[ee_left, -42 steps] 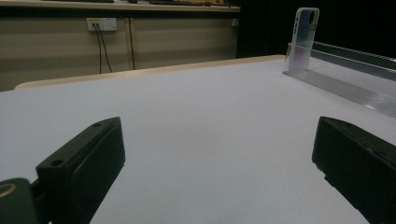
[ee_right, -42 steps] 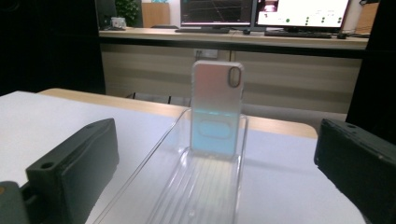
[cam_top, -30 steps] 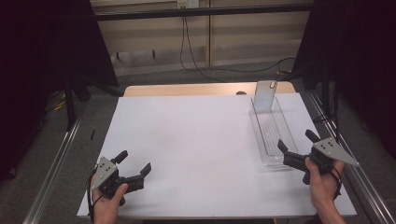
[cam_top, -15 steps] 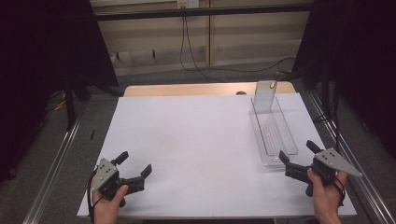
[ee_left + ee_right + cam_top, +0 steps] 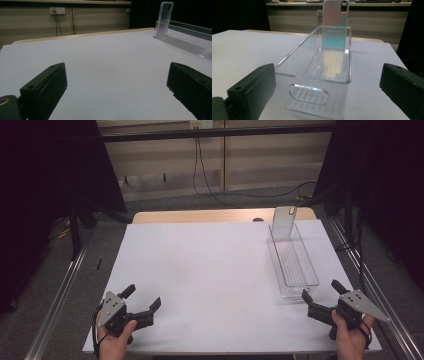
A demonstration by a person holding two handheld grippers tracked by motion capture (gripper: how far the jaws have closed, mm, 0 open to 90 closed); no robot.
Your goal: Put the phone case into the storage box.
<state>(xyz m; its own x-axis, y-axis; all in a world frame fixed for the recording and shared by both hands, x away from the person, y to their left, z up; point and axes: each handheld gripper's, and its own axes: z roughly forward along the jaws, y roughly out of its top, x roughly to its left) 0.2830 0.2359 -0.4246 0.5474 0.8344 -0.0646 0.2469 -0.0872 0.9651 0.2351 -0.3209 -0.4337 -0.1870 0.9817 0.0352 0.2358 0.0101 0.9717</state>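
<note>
A long clear plastic bin (image 5: pixel 292 262) (image 5: pixel 319 75) lies on the right side of the white table (image 5: pixel 215 270). A phone case (image 5: pixel 283 222) (image 5: pixel 335 23) (image 5: pixel 164 18) stands upright against the bin's far end wall. My right gripper (image 5: pixel 320 292) (image 5: pixel 327 92) is open just short of the bin's near end, jaws spread wider than the bin and holding nothing. My left gripper (image 5: pixel 142 297) (image 5: pixel 115 92) is open over the front left of the table, with bare white surface between its jaws.
Metal rails (image 5: pixel 55 295) run along both sides of the table. A wooden strip (image 5: pixel 200 215) shows at the table's far edge. Cables (image 5: pixel 205 175) hang down the back wall. Dark curtains (image 5: pixel 45 170) stand at left and right.
My right gripper has drawn back toward the table's front edge, away from the bin's near end. The left gripper has barely shifted.
</note>
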